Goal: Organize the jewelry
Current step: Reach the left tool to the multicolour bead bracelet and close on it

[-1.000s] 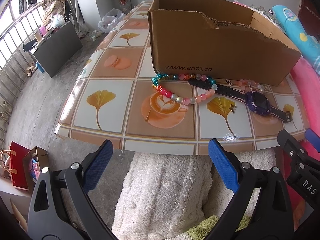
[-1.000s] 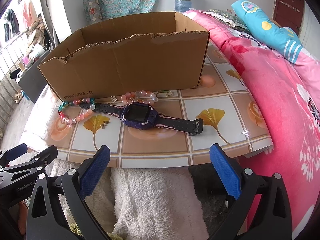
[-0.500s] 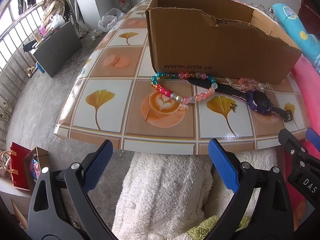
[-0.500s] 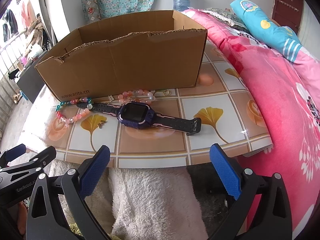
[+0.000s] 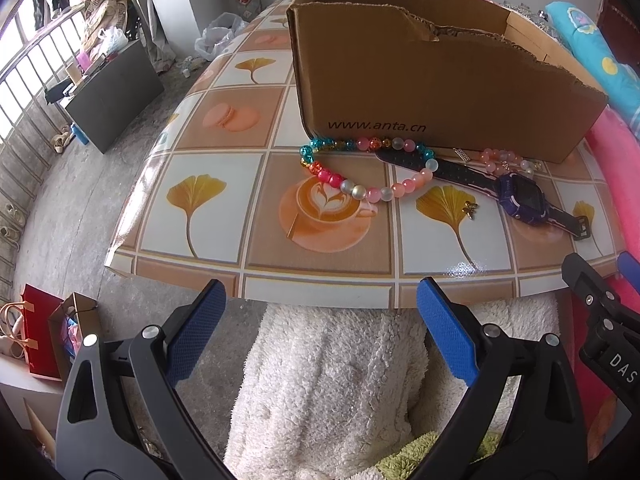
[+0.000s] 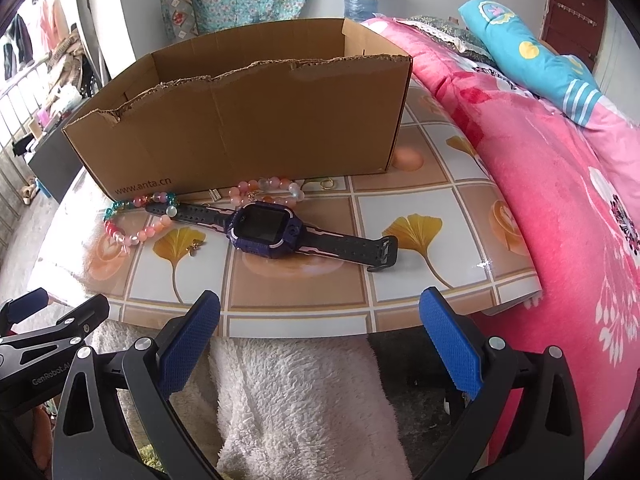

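A colourful bead bracelet (image 5: pixel 352 190) (image 6: pixel 138 234) lies on the tiled tabletop (image 5: pixel 224 196) in front of an open cardboard box (image 5: pixel 432 92) (image 6: pixel 248 120). A purple watch (image 6: pixel 266 230) (image 5: pixel 520 196) lies flat to its right, one strap end resting inside the bracelet loop. A smaller pink bead bracelet (image 6: pixel 266 190) (image 5: pixel 502 158) and a gold ring (image 6: pixel 327 184) sit against the box. A tiny gold charm (image 6: pixel 195 247) (image 5: pixel 469 211) lies loose. My left gripper (image 5: pixel 320 332) and right gripper (image 6: pixel 320 332) hover open off the table's near edge, holding nothing.
A pink floral quilt (image 6: pixel 560 184) with a blue pillow (image 6: pixel 532 56) borders the table's right side. White fleece fabric (image 5: pixel 332 380) lies below the grippers. On the concrete floor at left stand a dark cabinet (image 5: pixel 116 92) and a red bag (image 5: pixel 38 332).
Both grippers have edged slightly closer to the table. Nothing on the table has moved.
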Demonstrator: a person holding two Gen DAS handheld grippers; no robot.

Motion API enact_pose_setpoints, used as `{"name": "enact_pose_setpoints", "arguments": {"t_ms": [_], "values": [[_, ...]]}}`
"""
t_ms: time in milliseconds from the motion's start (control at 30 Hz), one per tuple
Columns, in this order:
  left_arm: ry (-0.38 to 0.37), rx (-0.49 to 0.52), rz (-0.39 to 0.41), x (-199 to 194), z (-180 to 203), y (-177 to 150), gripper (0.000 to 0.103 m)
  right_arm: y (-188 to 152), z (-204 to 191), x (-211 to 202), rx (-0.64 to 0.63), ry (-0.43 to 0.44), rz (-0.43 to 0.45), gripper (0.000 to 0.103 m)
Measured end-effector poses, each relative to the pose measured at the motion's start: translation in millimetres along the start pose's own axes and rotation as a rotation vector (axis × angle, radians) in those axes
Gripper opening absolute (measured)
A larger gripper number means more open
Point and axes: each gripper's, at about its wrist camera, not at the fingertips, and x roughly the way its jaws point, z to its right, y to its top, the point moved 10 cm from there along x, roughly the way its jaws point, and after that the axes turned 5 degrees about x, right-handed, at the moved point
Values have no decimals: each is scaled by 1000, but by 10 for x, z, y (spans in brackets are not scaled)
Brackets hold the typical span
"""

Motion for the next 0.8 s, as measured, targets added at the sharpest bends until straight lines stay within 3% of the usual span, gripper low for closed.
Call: {"name": "enact_pose_setpoints", "arguments": {"t_ms": [200,300,433,600,700,800], "values": [[-1,-2,-32,92,-44,-7,92,90,-37,-41,-28,-5,52,97],[-36,6,-16,113,-58,6,93,159,-76,-54,-27,38,68,97],[-148,-2,70,82,-111,96,93,307,-227,-96,-13,168,99,97],[-313,-104,188,21,-349,270,93,446,-606,-147,-90,277,136,97],[-354,-115,187,78,-468,343,94,468,-884,-107,-125,359,121,91],[-311,-113,221,121,-561,455,94,453,-1078,17,-145,396,76,75]]}}
